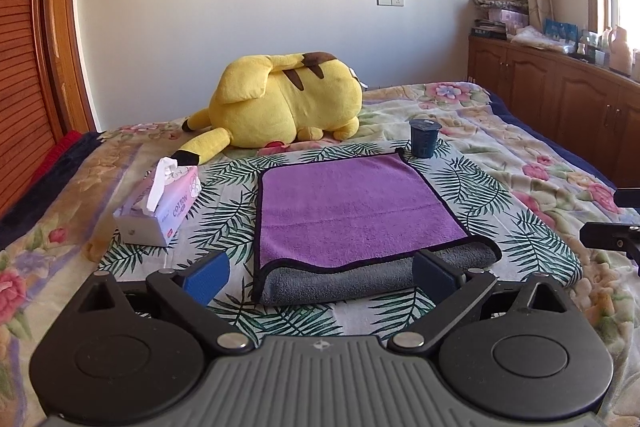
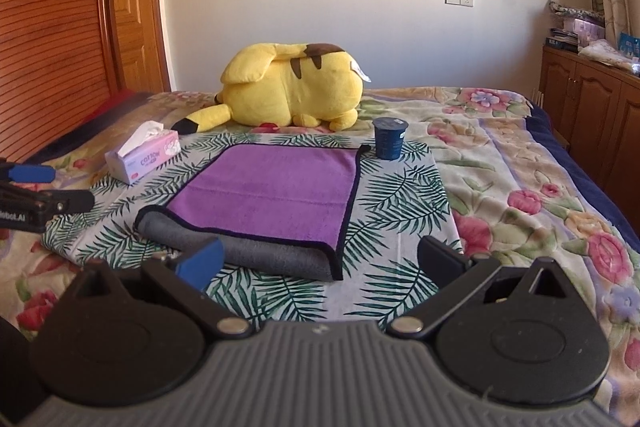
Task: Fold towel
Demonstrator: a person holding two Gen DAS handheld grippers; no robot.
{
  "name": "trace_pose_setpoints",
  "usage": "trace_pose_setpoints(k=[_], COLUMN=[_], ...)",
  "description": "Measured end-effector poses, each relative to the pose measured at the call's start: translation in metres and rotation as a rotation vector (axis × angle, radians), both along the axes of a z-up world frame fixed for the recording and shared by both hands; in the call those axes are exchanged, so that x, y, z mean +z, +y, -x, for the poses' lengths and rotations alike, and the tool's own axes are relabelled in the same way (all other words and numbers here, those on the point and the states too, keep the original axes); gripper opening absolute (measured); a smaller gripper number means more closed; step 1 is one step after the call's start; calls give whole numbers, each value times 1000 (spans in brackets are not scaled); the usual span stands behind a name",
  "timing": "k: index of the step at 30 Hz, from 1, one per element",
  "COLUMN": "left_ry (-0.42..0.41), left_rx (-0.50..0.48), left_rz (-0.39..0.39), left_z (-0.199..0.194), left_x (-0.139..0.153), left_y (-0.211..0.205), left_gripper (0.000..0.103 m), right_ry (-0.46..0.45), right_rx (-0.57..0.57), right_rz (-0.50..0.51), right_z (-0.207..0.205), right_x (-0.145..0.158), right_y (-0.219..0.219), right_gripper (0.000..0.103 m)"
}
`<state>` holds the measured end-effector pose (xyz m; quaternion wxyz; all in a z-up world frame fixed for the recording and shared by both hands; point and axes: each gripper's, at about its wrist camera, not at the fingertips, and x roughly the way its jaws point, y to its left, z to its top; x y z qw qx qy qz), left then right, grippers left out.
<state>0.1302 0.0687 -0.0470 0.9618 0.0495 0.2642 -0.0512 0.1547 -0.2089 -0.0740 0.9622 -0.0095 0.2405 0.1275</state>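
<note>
Jaws of left gripper (image 1: 322, 277) and right gripper (image 2: 320, 263) spread wide, holding nothing — towel (image 1: 352, 211) lies just ahead, grey folded edge crosswise, nearest the fingertips.

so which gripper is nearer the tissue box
Left. The left gripper sits at the towel's near edge with the tissue box just ahead to its left; the right gripper is further right, with the towel's width between.

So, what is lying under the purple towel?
The towel lies on a palm-leaf cloth, which covers the floral blanket. At the near edge its grey underside shows, folded up. Whatever is beneath the towel's middle is hidden.
</note>
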Motion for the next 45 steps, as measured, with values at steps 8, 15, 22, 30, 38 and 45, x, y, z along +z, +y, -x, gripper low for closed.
trace_pose_setpoints(k=[8,15,22,30,38,45], left_ry=[32,73,96,122,153,150], left_rx=[-9,-2,44,70,90,74], left_rz=[-23,-10,9,14,22,45], left_z=[-30,-52,-74,-99,-108,-106], left_x=[-17,-33,-48,-65,-80,-85], left_y=[8,18,25,31,42,45], left_gripper=[73,71,64,45,37,26], right_ry=[28,53,69,95,160,235], right_rx=[38,64,74,97,100,87], right_rz=[37,59,82,93,82,38], right_z=[-21,-38,-54,-78,-105,-118], right_x=[-7,-17,-28,-38,-55,-68], right_y=[12,22,28,32,30,21], right_gripper=[103,102,89,83,70,65])
